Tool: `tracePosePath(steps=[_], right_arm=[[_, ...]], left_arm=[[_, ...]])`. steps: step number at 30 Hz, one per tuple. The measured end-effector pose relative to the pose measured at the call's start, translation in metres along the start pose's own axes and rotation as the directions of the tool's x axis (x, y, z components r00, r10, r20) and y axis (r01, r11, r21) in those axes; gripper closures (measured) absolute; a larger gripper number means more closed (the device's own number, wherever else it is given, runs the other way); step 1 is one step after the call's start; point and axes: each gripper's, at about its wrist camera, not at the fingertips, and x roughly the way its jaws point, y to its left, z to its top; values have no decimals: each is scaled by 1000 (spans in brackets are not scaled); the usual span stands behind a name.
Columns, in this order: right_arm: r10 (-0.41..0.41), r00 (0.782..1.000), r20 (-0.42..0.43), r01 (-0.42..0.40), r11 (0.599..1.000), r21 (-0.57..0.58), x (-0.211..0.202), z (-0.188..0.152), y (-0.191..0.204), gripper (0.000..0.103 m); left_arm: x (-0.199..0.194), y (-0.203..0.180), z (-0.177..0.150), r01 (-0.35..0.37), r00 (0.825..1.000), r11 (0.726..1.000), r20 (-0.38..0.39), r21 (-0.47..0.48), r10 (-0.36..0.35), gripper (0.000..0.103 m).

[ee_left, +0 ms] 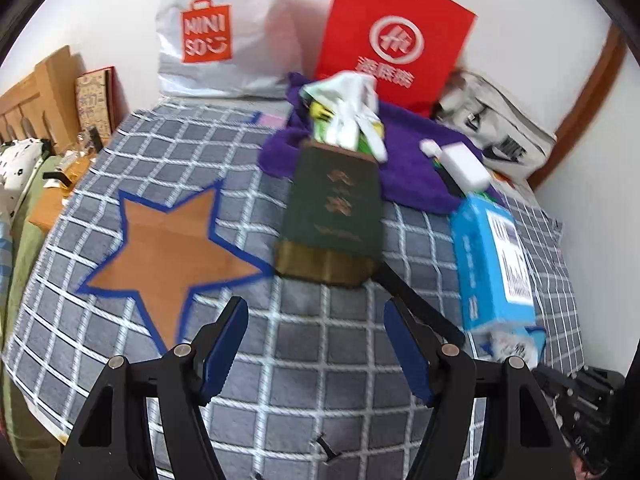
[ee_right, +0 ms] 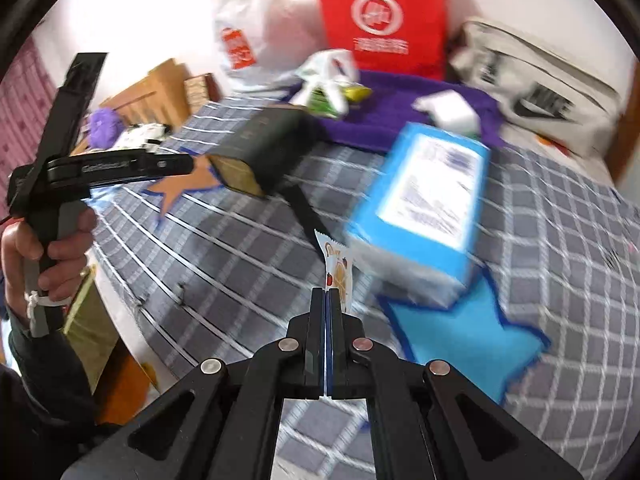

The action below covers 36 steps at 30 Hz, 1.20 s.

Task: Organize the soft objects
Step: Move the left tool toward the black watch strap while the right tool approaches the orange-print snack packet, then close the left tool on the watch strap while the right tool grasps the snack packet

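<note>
The right gripper (ee_right: 327,294) is clamped tight on a small white snack sachet (ee_right: 339,270), pinching its lower edge so the packet is sticking up past the fingertips, above the grey checked cloth (ee_right: 224,264). Just beyond the sachet a blue box (ee_right: 424,200) with a white label is lying on its side, its near end over a blue star (ee_right: 468,332) marked on the cloth.

The left gripper (ee_left: 316,344) is hanging over the cloth with its jaws spread and nothing between them; a hand (ee_right: 44,248) is gripping its handle at the left of the right wrist view. Ahead of it and to the left an orange star (ee_left: 168,248) with a blue border is lying flat. A dark green box (ee_left: 332,216) is resting beyond the jaws, its far end against a purple towel (ee_left: 408,160). On the towel are lying a crumpled plastic bag (ee_left: 348,120) and a white block (ee_left: 464,164). At the wall a white bag (ee_left: 216,36), a red bag (ee_left: 396,36) and a grey bag (ee_left: 496,132) are standing. Both views are motion-blurred.
</note>
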Motion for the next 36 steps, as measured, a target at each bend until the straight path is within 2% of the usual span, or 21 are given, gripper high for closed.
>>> tracePosePath(steps=[5,12,15,16,17,19,20,23,27,31,36], right_arm=[[-69,997,21,69,998,14,-5,-18,-12,103],[-2,1000,26,2,1000,-27,22,-29,-3,100],[36,999,34,-35,999,-30,23,-31,-5,91],[44,998,41,-43,999,-24,22,-31,-7,81],[53,997,51,-53,999,-10,21,-31,-11,68],[60,996,72,-61,998,13,19,-32,-18,55],[60,995,76,-61,998,20,19,-32,-21,53],[56,996,70,-59,998,38,22,-35,-30,49],[59,997,59,-63,996,67,29,-41,-44,47],[72,996,46,-76,994,83,33,-44,-52,47],[77,996,39,-81,993,89,36,-45,-56,47]], left_arm=[[6,-24,-15,0,1000,999,-17,51,0,34],[31,-47,-21,11,998,999,-58,46,-8,34],[42,-59,-17,31,996,998,-79,54,-27,34],[46,-64,-16,30,996,998,-82,57,-25,34],[50,-69,-15,26,996,998,-84,61,-21,34],[57,-77,-13,21,996,997,-92,68,-15,34],[62,-80,-12,18,995,998,-98,68,-12,34],[75,-89,-11,15,994,998,-110,62,-8,34],[88,-99,-8,-30,992,997,-117,76,39,34],[101,-106,-6,-41,989,997,-137,67,50,34],[109,-118,-8,-119,985,982,-105,147,136,34]])
